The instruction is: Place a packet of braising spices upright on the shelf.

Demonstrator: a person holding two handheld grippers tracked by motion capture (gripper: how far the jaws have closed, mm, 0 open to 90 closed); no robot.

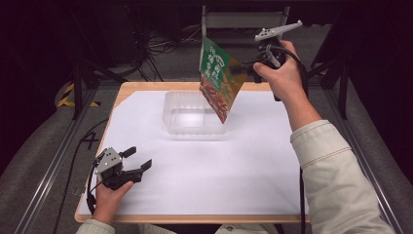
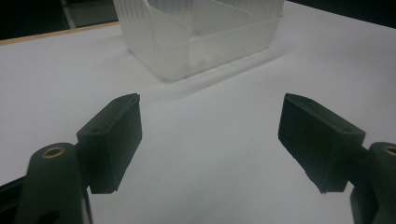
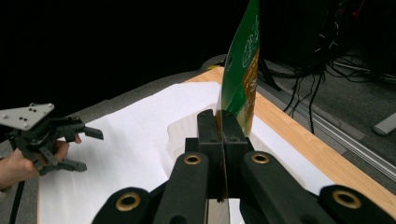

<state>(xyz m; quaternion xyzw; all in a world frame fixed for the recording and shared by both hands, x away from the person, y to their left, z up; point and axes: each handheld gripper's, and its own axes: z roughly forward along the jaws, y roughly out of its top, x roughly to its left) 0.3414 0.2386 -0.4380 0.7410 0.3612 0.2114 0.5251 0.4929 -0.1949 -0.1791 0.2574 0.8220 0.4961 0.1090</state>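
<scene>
A green and orange snack bag (image 1: 217,78) hangs in the air over the far side of a clear plastic tub (image 1: 171,114). My right gripper (image 1: 242,68) is shut on the bag's right edge. In the right gripper view the two jaws press together on the thin edge of the bag (image 3: 241,70), with the tub (image 3: 180,130) below it. My left gripper (image 1: 137,158) rests at the near left of the table, open and empty. In the left gripper view the tub (image 2: 201,42) stands ahead of the spread fingertips (image 2: 116,135).
White paper (image 1: 234,165) covers most of the wooden table (image 1: 131,87). Metal frame rails (image 1: 58,151) run along both sides. Cables and a stand (image 1: 160,46) lie on the floor beyond the far edge. The person's right forearm in a pale sleeve (image 1: 331,175) crosses the right side.
</scene>
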